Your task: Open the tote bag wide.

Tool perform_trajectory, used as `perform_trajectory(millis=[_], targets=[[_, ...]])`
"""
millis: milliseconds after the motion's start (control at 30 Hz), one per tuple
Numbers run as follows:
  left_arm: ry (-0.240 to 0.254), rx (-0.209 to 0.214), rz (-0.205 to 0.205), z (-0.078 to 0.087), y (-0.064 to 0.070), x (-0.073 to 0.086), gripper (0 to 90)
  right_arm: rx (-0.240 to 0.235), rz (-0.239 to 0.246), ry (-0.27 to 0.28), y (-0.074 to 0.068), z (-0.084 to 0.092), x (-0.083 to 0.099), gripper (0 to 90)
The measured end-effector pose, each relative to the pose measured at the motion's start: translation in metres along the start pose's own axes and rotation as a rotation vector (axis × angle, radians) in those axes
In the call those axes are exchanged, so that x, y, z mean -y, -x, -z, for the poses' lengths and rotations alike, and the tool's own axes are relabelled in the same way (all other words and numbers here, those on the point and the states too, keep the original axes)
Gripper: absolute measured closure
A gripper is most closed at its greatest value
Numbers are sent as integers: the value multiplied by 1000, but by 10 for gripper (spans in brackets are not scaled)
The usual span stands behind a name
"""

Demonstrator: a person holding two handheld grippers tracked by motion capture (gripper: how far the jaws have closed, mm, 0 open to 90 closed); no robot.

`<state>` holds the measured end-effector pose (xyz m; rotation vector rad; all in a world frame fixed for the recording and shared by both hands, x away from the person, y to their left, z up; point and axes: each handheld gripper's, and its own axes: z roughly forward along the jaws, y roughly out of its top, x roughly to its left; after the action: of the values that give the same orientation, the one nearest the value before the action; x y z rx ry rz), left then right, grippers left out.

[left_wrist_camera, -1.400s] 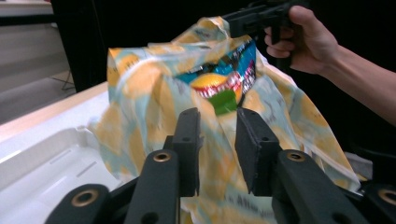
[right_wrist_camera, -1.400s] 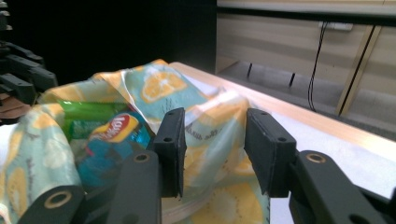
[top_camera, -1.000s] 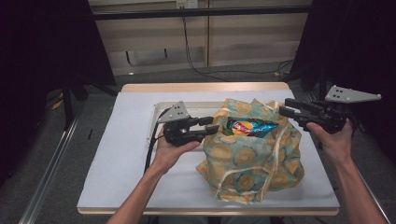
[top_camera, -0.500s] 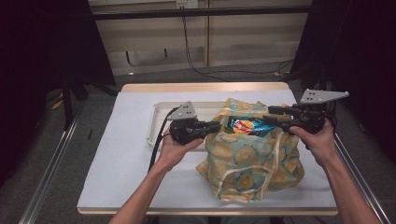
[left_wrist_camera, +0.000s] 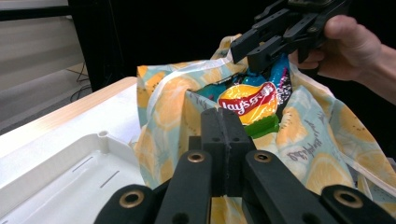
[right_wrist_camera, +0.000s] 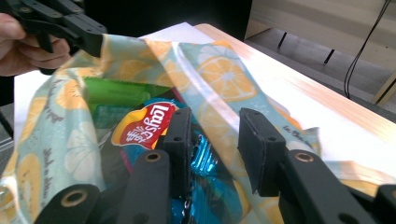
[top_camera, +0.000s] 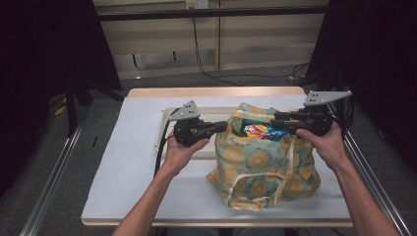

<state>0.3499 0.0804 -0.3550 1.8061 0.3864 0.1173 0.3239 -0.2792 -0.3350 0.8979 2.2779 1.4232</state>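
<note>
A cloth bag (top_camera: pixel 265 167) printed with orange slices stands on the white table cover. A Lay's chip bag (top_camera: pixel 258 130) (left_wrist_camera: pixel 247 100) (right_wrist_camera: pixel 147 123) and a green packet (right_wrist_camera: pixel 116 91) show in its mouth. My left gripper (top_camera: pixel 223 126) (left_wrist_camera: pixel 224 135) is shut on the bag's left rim; in the right gripper view it (right_wrist_camera: pixel 91 39) pinches that edge. My right gripper (top_camera: pixel 278 120) (right_wrist_camera: pixel 212 123) reaches in from the right. Its jaws have just been closing. They still stand apart with the bag's right rim between them, the pads clear of the cloth.
A white tray (top_camera: pixel 167 123) (left_wrist_camera: pixel 70 172) lies on the table behind the left gripper, beside the bag. Metal rails (top_camera: pixel 54 172) run along both sides of the table. The bag's long handles (top_camera: pixel 255 179) hang down its front.
The right gripper came left and down from beside the bag to its right rim. The left gripper's jaws closed on the left rim.
</note>
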Motion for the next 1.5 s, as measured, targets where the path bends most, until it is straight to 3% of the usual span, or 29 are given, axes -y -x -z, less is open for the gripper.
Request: perform_trajectory(millis=[233,367,500,567,667,733,833,900,933,1000,1100,1167,1300,1367,1500], targets=[[25,-11,6,11,-3,-2,900,13,-29,38,11,6,1,641],[29,-12,14,12,-4,-1,900,-9,-24,6,11,3,8,637],[10,-1,13,6,0,0,869,-67,-34,12,13,3,14,626],[6,16,-4,1,3,0,783,-92,-30,2,11,3,16,655],[-5,3,-17,-4,9,1,674,-109,-20,-2,6,2,16,726],[19,-5,-30,-1,15,-2,619,-118,-15,-11,3,1,17,785],[52,16,-60,3,23,-11,619,-126,-10,-19,0,1,18,868],[53,49,-81,5,25,-15,700,-137,-7,-16,-2,1,17,900],[68,85,-75,3,26,-16,735,-139,-5,-15,-3,0,17,900],[51,102,-92,-3,32,-17,745,-139,-6,-8,-5,-1,17,900],[25,118,-99,-15,36,-15,666,-140,-7,-4,-7,-1,15,900],[-14,70,-100,-24,36,-11,600,-142,-3,-1,-9,0,14,900],[-66,53,-81,-35,30,-4,511,-132,9,16,-13,2,9,900],[-111,54,-76,-40,31,0,502,-117,4,33,-10,2,6,900],[-109,51,-94,-41,33,4,475,-77,-13,73,4,3,1,900]])
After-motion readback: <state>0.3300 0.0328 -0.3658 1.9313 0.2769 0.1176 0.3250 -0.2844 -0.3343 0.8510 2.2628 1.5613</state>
